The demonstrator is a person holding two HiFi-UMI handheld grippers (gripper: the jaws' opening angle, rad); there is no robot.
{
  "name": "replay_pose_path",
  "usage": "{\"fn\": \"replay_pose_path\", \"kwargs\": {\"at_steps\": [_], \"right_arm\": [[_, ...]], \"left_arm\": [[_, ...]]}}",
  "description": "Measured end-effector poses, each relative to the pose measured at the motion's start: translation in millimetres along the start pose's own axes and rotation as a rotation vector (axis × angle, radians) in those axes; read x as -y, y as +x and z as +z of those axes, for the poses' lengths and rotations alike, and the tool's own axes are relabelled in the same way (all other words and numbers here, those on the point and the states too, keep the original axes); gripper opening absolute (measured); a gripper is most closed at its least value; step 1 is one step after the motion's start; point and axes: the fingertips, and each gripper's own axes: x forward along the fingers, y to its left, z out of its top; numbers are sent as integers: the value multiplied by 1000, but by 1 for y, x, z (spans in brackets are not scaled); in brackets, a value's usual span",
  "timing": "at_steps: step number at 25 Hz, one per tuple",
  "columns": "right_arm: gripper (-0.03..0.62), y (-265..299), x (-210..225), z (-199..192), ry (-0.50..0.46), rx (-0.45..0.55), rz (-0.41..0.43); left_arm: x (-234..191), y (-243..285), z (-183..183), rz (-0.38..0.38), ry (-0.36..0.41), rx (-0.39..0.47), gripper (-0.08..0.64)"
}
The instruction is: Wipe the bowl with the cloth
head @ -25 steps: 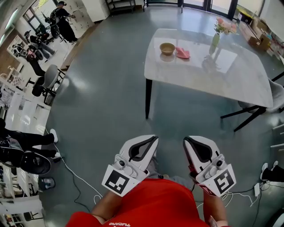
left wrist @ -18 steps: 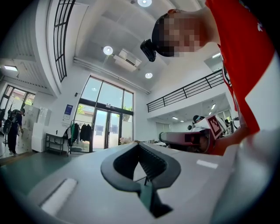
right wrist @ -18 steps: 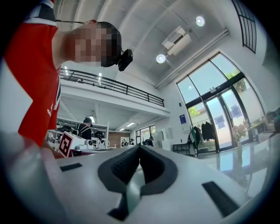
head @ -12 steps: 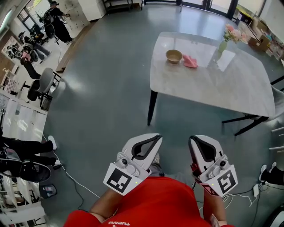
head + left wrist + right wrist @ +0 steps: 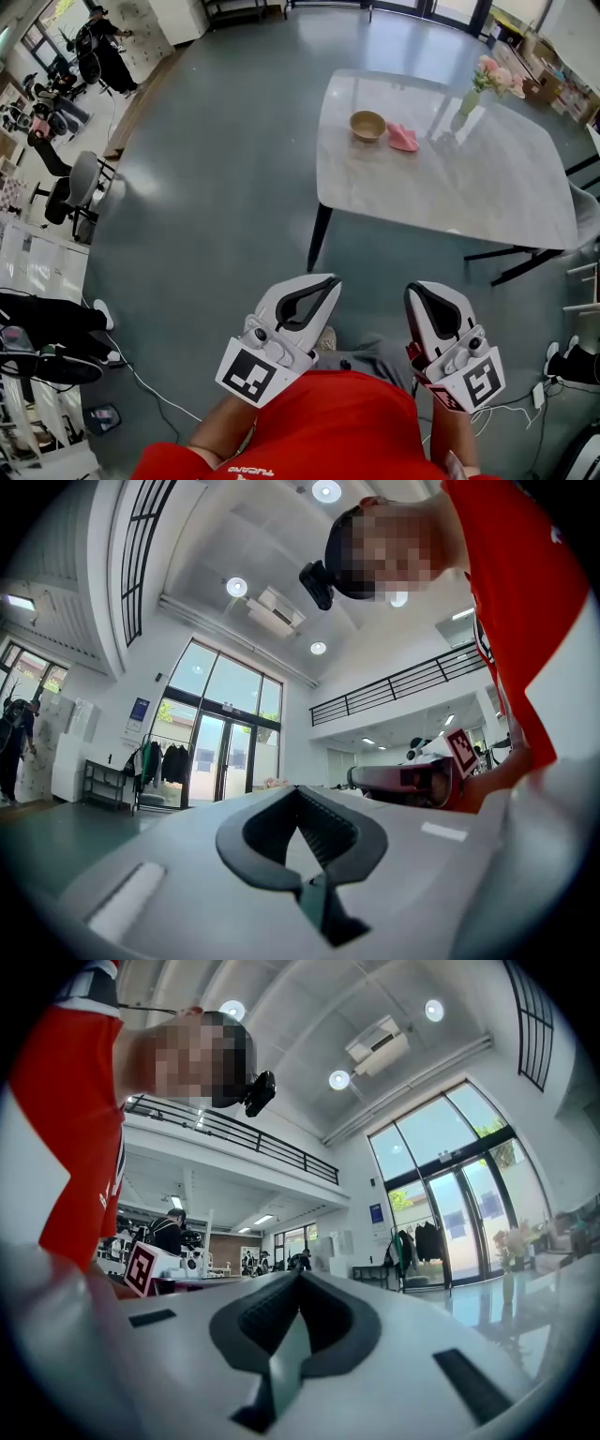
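From the head view, both claws sit low and close to the person's red shirt, the left claw and right claw side by side over the grey floor, tips pointing away from the body. Well ahead stands the pale counter, and there's the bowl, a tan one, upright near the far left corner, with the pink cloth lying crumpled just beside it on its right (whether the two touch is too small to tell). A vase of flowers stands further right along the far edge. Both claws are well apart from the counter and everything on it. Over to the left gripper view: the dark pads meet at the tip, claw closed, nothing between them, and it points up and out at tall glass doors and a clothes rack. Now the right gripper view: same story, pads pressed together and empty, aimed toward another set of glass doors under a ceiling with round lights.
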Motion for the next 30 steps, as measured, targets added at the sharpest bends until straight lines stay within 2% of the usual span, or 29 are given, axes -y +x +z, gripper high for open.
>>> {"fn": "replay_pose_path", "kwargs": {"at_steps": [7, 14, 30], "right_arm": [[2, 12, 13, -3, -4, -2, -13], [2, 27, 39, -10, 1, 9, -5], [2, 82, 153, -15, -26, 14, 22]], "left_arm": [[-13, 12, -3, -13, -7, -4, 5], [-32, 33, -8, 12, -2, -7, 5], [-92, 135, -23, 46, 2, -39, 5]]}}
